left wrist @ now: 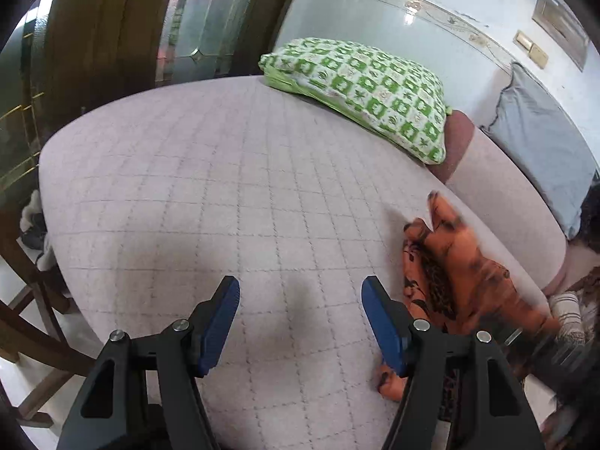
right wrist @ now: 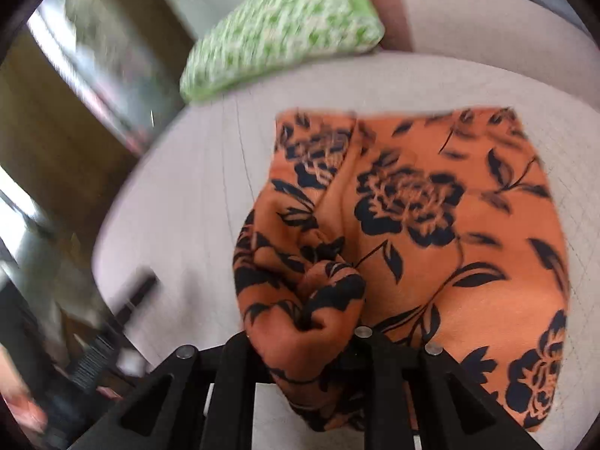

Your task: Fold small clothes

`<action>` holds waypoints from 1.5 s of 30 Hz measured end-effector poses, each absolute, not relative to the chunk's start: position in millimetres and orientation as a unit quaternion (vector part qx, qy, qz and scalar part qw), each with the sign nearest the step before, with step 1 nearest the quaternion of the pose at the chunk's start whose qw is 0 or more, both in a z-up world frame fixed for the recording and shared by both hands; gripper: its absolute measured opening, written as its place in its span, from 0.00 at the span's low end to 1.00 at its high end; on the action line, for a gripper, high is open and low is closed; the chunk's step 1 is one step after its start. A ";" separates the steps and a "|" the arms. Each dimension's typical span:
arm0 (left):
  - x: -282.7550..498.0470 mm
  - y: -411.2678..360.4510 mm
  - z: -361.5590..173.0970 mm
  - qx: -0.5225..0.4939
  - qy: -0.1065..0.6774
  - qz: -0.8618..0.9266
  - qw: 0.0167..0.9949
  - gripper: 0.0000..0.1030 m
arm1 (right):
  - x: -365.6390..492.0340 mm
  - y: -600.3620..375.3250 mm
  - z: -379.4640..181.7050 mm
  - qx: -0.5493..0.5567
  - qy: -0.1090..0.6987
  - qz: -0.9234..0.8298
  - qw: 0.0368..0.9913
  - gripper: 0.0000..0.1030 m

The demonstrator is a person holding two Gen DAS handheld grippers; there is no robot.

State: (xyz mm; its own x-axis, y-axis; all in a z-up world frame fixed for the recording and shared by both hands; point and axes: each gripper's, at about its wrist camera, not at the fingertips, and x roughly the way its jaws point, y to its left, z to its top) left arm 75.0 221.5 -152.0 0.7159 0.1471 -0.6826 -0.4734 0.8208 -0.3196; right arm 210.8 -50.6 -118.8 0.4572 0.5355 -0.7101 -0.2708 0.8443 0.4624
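An orange garment with a black flower print (right wrist: 431,206) hangs and spreads over the pale quilted bed (right wrist: 180,202) in the right wrist view. My right gripper (right wrist: 303,341) is shut on a bunched fold of this garment; its fingertips are hidden by the cloth. In the left wrist view the same garment (left wrist: 453,266) is blurred at the right, just beyond my right-hand finger. My left gripper (left wrist: 300,322) is open and empty, its blue pads (left wrist: 221,322) wide apart above the bed (left wrist: 225,187).
A green and white checked pillow (left wrist: 367,90) lies at the far side of the bed, also in the right wrist view (right wrist: 285,26). A grey-blue cushion (left wrist: 540,142) leans at the right. Wooden furniture (left wrist: 33,300) stands off the bed's left edge.
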 end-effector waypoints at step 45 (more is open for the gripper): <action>129.4 121.0 -102.3 -0.103 0.357 0.026 0.928 0.58 | 195.0 -218.9 -150.7 0.360 0.416 0.262 0.793 0.78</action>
